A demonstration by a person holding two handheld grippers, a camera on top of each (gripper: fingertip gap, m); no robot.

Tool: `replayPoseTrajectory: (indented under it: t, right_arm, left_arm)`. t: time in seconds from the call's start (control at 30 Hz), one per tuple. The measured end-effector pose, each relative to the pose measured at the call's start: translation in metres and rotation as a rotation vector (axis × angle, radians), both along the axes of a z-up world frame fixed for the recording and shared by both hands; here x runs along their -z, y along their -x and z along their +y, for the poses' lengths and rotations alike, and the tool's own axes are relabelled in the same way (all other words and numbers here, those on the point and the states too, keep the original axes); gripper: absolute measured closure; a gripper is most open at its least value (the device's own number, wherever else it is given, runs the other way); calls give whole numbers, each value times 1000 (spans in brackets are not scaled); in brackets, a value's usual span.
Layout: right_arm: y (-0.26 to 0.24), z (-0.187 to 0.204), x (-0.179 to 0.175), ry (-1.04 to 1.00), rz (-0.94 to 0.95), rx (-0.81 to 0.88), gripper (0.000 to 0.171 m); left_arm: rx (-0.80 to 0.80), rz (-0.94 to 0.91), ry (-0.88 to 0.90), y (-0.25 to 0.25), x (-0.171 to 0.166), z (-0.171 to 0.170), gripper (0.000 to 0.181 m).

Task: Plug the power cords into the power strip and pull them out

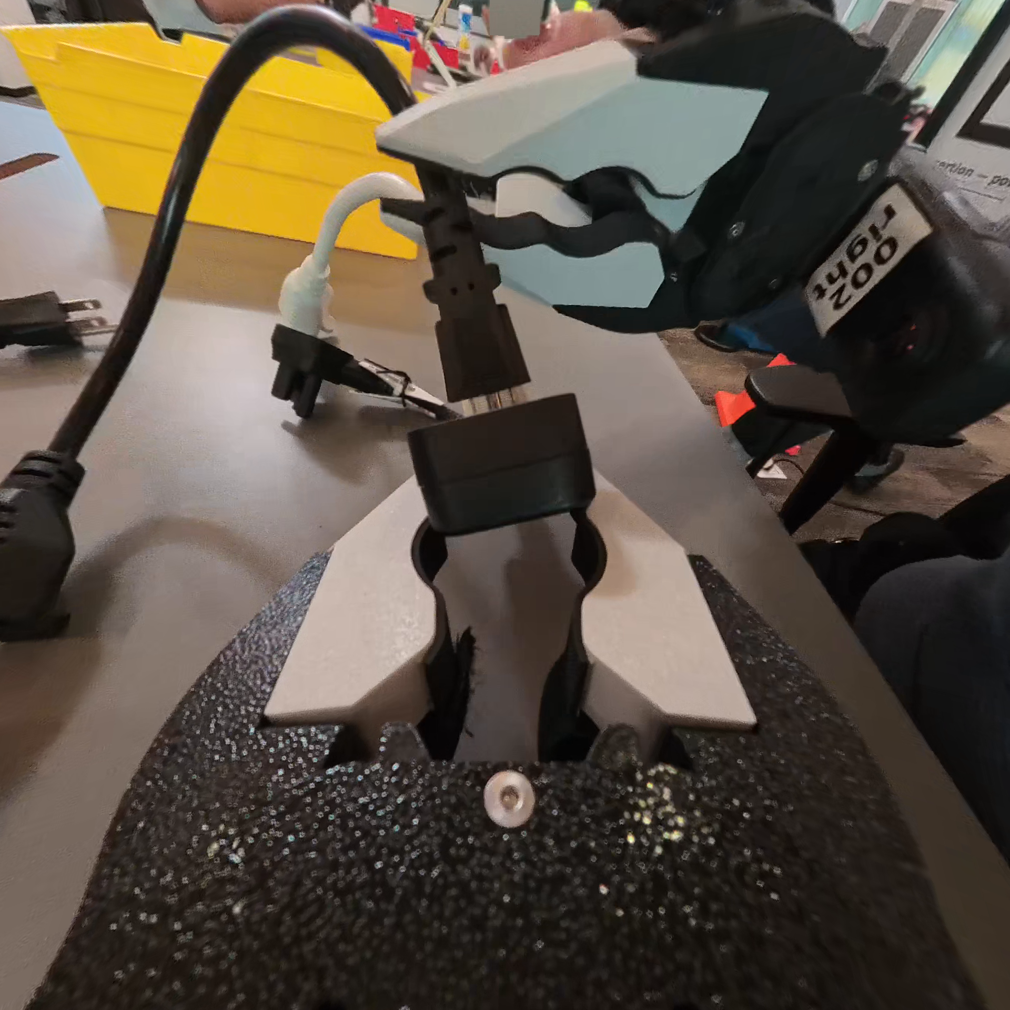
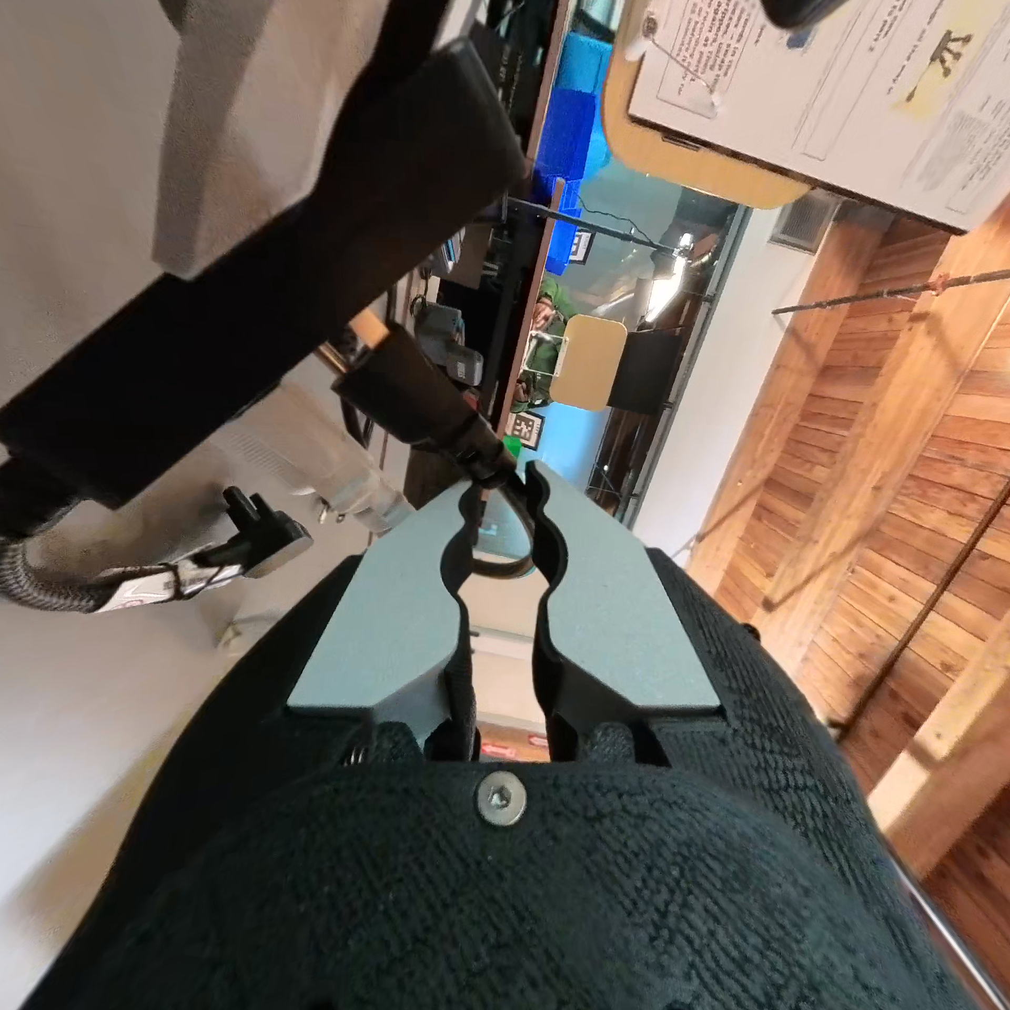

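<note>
My feed, left to right. Angled black plug (image 1: 27,546) at far left on bench (image 1: 218,492). Loose three-prong plug (image 1: 49,317) behind it. Yellow bins (image 1: 218,136) at rear. White cord (image 1: 328,240) ending in black cloverleaf connector (image 1: 306,366) at centre. Left tongs (image 1: 505,524) clenched on black power strip (image 1: 500,464), held off bench. Black plug (image 1: 481,339) standing over strip, prongs partly seated, metal showing. Right tongs (image 1: 432,197) clamped on its cord (image 1: 180,191) just above plug.
</note>
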State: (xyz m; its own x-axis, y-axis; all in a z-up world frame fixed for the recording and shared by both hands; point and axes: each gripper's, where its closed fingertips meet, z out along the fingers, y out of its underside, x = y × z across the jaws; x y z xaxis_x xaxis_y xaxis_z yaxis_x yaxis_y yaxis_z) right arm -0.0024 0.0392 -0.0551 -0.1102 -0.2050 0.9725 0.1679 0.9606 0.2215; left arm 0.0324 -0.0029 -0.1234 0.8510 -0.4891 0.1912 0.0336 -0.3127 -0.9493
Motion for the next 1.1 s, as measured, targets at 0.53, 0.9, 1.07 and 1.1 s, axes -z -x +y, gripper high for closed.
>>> replayPoseTrajectory:
  t: [0.53, 0.9, 1.07, 1.1]
  right_arm:
    - [2, 9, 9, -143, -4, 60, 160]
    - [1, 1, 9, -66, 22, 26, 158]
    - [-8, -12, -2, 136, -54, -78, 148]
    - [-9, -14, -4, 146, -50, -84, 147]
  left_arm:
    - [3, -45, 56, 0, 5, 1, 137]
    - [-15, -110, 51, 1, 0, -1, 133]
    - [-72, 47, -132, -2, -14, -12, 134]
    - [-87, 83, -157, -2, -16, -13, 134]
